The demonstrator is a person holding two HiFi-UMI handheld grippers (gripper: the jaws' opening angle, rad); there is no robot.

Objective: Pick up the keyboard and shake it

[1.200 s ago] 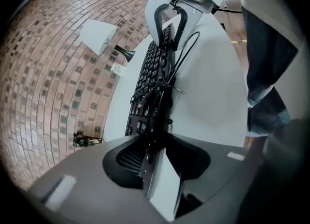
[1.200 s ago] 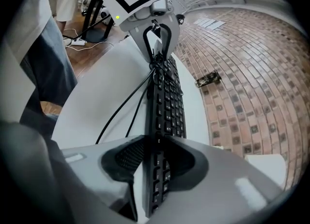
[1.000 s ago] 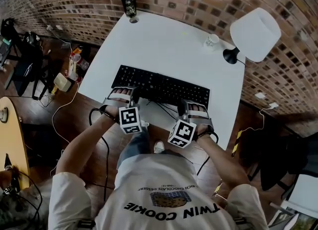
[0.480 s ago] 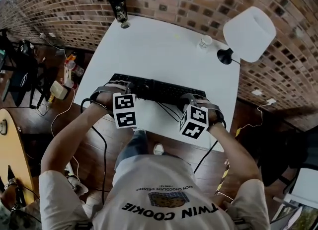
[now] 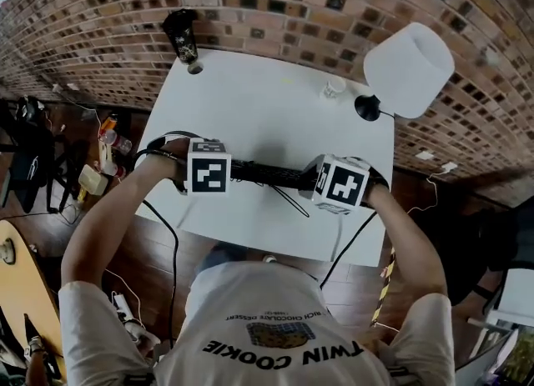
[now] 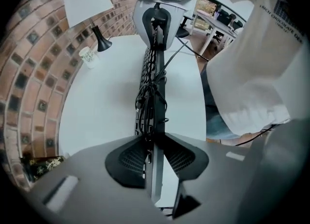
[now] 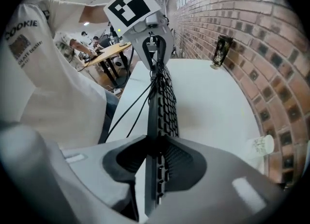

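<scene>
The black keyboard hangs above the white table, turned up on its long edge so it shows as a thin dark strip. My left gripper is shut on its left end, my right gripper on its right end. Both point down, their marker cubes uppermost in the head view. Both pairs of jaws have just been closing, with the keyboard's edge pressed between the pads. Along the left gripper view the keyboard runs away to the other gripper. In the right gripper view the keyboard shows its keys. Its cable dangles below.
A lamp with a white shade stands at the table's far right, a small cup beside it. A dark patterned tumbler stands at the far left corner by the brick wall. Cables and clutter lie on the floor at left.
The keyboard has come up off the table and tipped from flat onto its edge. Both grippers rose with it and turned to point down.
</scene>
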